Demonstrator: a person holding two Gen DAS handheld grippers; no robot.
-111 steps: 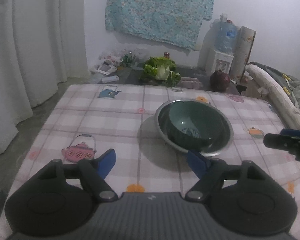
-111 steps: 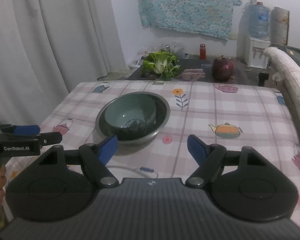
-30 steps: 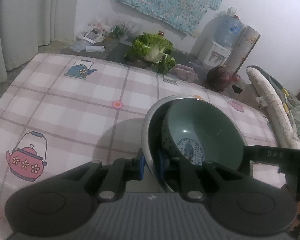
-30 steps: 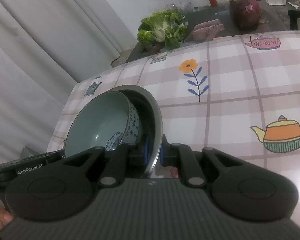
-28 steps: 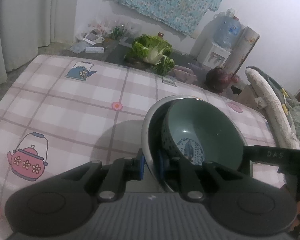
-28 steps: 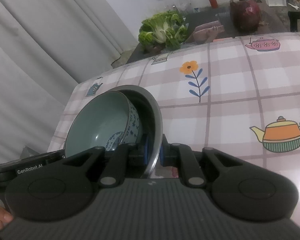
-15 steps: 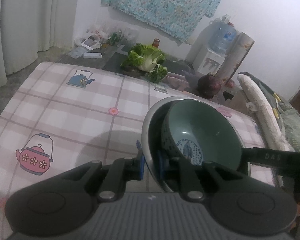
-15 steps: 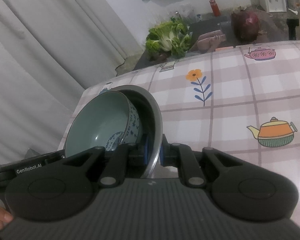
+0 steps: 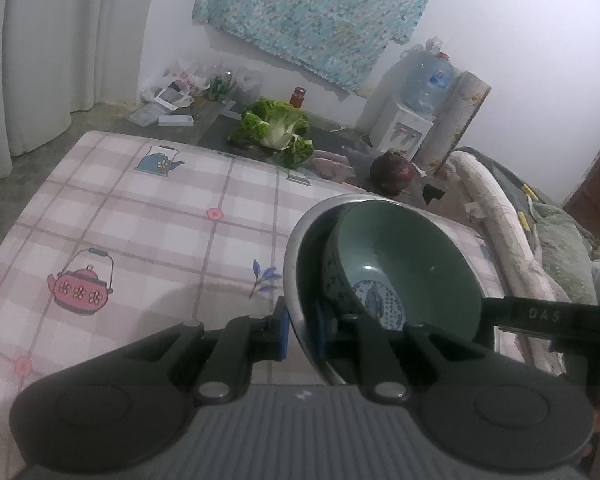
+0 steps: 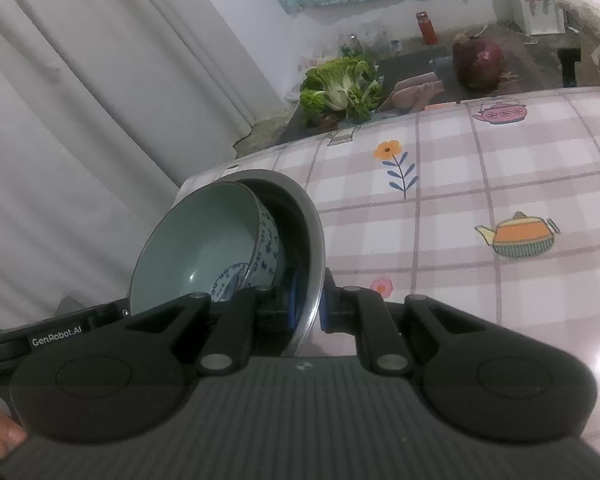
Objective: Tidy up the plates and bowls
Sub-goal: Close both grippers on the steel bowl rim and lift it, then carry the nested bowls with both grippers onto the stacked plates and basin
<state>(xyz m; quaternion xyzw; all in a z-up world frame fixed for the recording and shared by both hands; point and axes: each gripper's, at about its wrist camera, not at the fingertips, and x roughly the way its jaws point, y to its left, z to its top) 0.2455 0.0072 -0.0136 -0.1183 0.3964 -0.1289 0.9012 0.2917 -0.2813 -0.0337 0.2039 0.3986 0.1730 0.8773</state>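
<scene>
- left tongs (image 9: 302,330) are clamped tight on the near rim of the metal bowl (image 9: 296,256), blue pads pinching the thin steel edge from both sides.
- right tongs (image 10: 309,306) are closed just as hard on the opposite rim of that same bowl (image 10: 314,240), so it's a 2-handed carry.
- the metal bowl hangs in the air over the checked bench (image 9: 160,216), with the green ceramic bowl (image 9: 404,264) nested loose inside and leaning against one wall.
- my read: the steel shell is light, stiff and slick, so the rim is the only sensible place to grip, and both tongs have it.
- the ceramic one (image 10: 204,240) looks the heavier and the fragile piece: glazed smooth, blue pattern on its outer wall and at its centre, deep round sides.
- risk as i see it: nothing pins the inner bowl, so any tilt could let it slide or clatter out.
</scene>
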